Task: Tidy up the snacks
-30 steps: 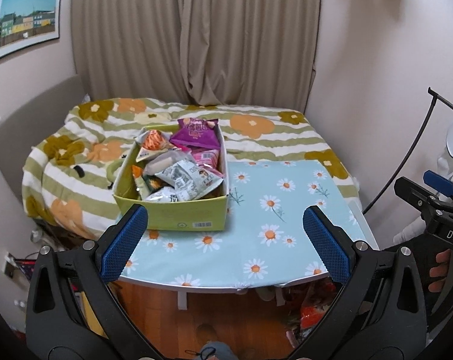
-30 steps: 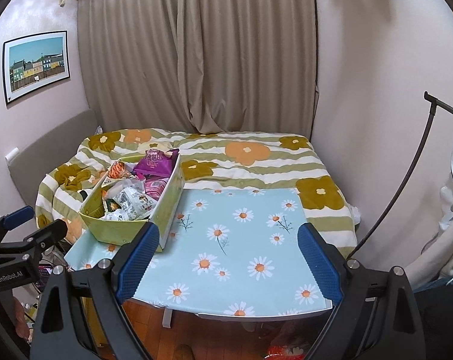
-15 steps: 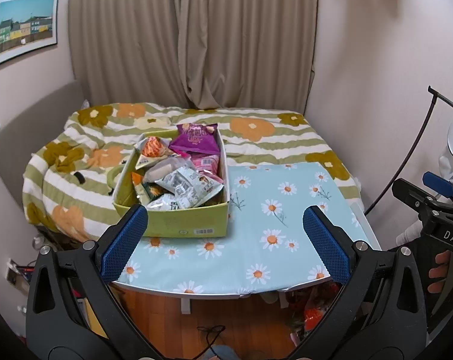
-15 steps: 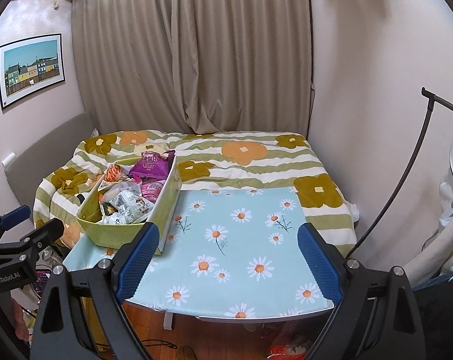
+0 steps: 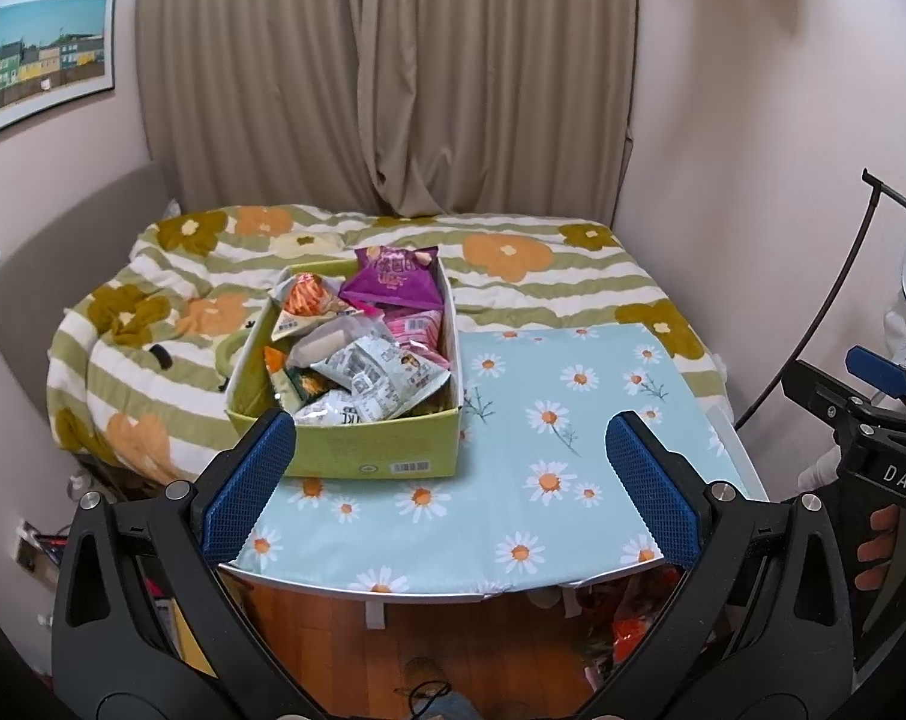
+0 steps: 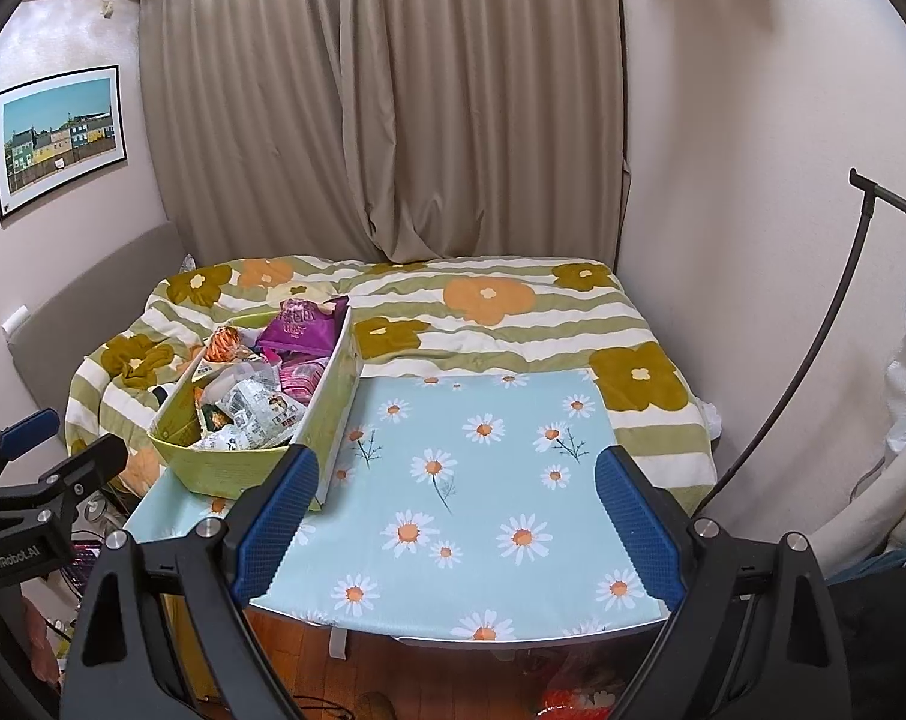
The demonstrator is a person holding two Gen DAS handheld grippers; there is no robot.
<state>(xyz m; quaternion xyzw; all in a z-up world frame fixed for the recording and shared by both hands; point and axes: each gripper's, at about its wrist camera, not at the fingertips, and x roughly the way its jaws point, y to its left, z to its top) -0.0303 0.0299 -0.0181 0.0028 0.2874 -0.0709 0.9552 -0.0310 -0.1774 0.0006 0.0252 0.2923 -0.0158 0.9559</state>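
Snacks: packets (image 5: pixel 357 354) heaped loose in the green box (image 5: pixel 381 456), a purple bag (image 5: pixel 396 282) propped at the far end, silver-white packs (image 5: pixel 387 369) nearest me.
Box: sits on the table's left part, its back end toward the bed (image 5: pixel 513 264); I guess it is there for easy left reach.
Left gripper (image 5: pixel 453 480): I hold it short of the table with the jaws spread wide and nothing between them.
Right gripper (image 6: pixel 453 516): same, jaws wide apart and bare, facing the open cloth.
Table: daisy-print blue cloth (image 6: pixel 483 480), right part bare.
Stage: I read this as either packets waiting to be sorted out, or all gathered in.
Room: beige curtain (image 6: pixel 393 120), framed picture (image 6: pixel 57 138), wood floor.
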